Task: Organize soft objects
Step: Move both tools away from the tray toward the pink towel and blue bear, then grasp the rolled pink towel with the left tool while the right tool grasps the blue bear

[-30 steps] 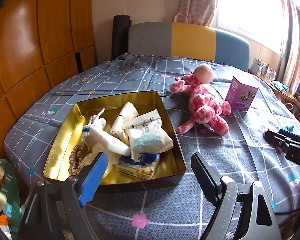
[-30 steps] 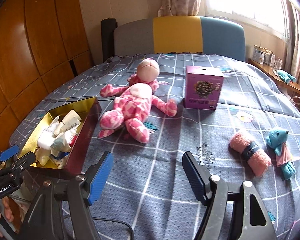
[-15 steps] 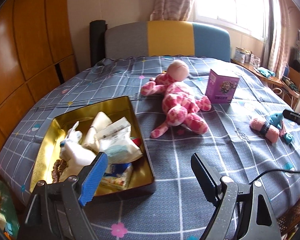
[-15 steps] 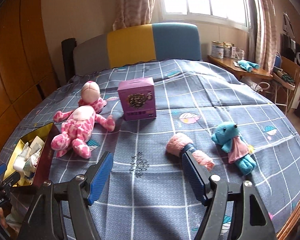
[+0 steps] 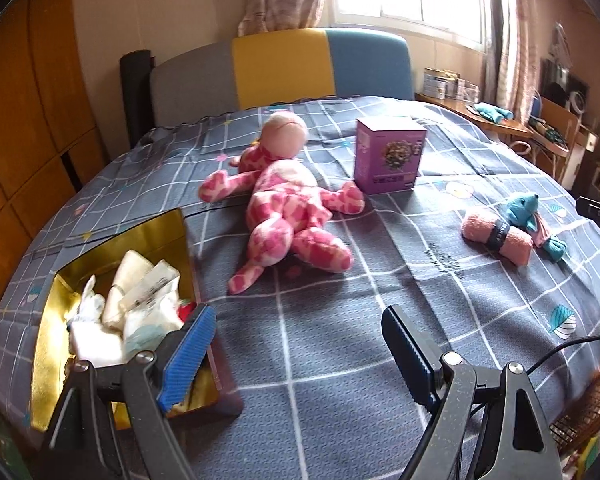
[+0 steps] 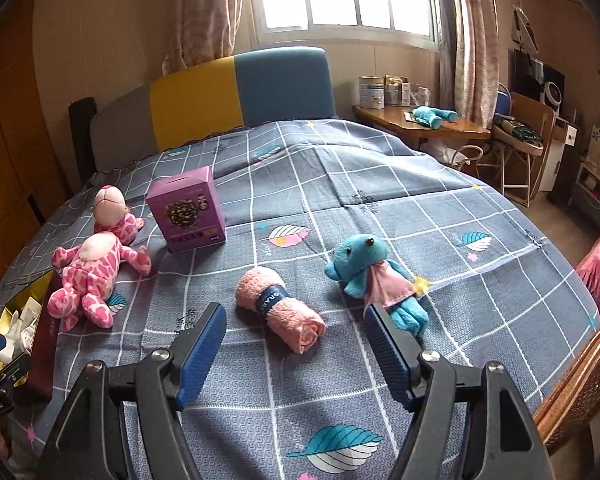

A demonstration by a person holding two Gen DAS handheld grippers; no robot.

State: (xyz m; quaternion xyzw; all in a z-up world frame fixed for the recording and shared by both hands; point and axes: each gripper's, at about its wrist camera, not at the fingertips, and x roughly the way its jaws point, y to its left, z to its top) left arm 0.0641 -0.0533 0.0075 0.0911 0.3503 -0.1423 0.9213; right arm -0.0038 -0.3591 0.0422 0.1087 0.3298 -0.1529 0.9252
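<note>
Right gripper (image 6: 296, 344) spread, empty; rolled pink towel (image 6: 281, 309) lies just ahead between its fingers, blue plush (image 6: 374, 276) ahead-right. Left gripper (image 5: 300, 344) spread, empty; gold tin (image 5: 48, 352) at its left finger, pink plush (image 5: 288, 208) ahead.

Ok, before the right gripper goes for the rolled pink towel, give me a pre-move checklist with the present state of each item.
1. Right gripper open and empty: ok.
2. Rolled pink towel lies ahead of its fingers, unobstructed: ok.
3. Towel's dark band in place, roll intact: ok.
4. Blue plush toy apart from the towel in the right wrist view: ok.
5. Left gripper open, holding nothing: ok.
6. Room left in the gold tin for the towel: cannot tell.
</note>
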